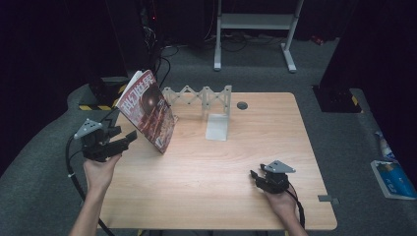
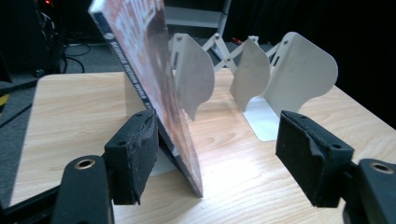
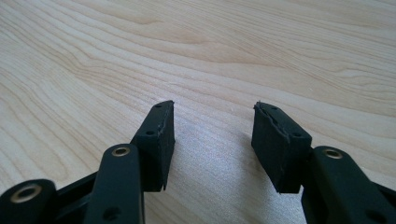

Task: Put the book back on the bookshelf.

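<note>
Now magazine (image 1: 147, 110) leans in white bookend rack (image 1: 204, 101), upright.

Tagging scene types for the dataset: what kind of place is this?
Probably a lab or recording studio, not a home: a light wooden table on grey carpet amid black drapes, a white metal equipment stand behind, cables on the floor, and hand-held black grippers.

At lower left of the high view, the left tool (image 1: 129, 137) is black with a grey three-cornered plate and black trailing cable; the right tool (image 1: 253, 176) at lower right matches. Brass-rimmed screw holes mark the arms.
</note>
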A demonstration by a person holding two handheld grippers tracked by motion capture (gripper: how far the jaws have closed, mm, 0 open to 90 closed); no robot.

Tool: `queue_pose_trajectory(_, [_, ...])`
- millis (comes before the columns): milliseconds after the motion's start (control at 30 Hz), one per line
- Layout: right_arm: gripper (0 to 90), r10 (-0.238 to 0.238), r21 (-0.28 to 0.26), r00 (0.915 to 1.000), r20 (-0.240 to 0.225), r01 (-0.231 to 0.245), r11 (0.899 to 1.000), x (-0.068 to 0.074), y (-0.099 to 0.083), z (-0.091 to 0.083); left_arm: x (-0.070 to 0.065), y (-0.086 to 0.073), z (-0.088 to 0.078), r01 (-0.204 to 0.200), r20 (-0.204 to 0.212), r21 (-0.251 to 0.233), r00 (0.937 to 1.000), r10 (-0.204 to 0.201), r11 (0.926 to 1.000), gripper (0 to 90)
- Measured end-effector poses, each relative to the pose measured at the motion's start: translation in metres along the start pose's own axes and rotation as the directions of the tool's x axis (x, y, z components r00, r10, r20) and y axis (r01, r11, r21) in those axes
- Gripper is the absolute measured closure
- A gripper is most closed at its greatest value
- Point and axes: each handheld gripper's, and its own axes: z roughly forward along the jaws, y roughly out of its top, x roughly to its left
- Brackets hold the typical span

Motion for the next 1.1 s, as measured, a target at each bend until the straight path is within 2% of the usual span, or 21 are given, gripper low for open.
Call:
queue_pose_trajectory(100, [49.1,0.001,0.0,1.0,0.0,-0.001,1.0,0.0,0.0,0.0,-0.003,0.0,0.001,0.006,0.018,0.0,0.9998,-0.006,1.0,29.3])
queue_pose_trajectory(433, [49.1,0.0,0.0,1.0,0.0,0.0,1.0,0.0,0.0,0.0,-0.015,-0.002,0.006,-0.014,0.051,0.025,0.9986,0.013,0.9996,29.0])
queue_pose_trajectory(600, [49.1,-0.001,0.0,1.0,0.0,0.001,1.0,0.0,0.0,0.0,-0.018,-0.003,0.007,0.011,0.077,0.051,0.9969,-0.015,0.9986,30.4])
queue_pose_trajectory(867, [49.1,0.0,0.0,1.0,0.0,0.0,1.0,0.0,0.0,0.0,-0.023,-0.004,0.009,0.022,0.111,0.057,0.9934,-0.028,0.9982,29.4])
queue_pose_trajectory(1100, [49.1,-0.001,0.0,1.0,0.0,0.001,1.0,0.0,0.0,0.0,-0.03,-0.008,0.015,-0.007,0.126,0.069,0.9921,-0.001,0.9976,28.3])
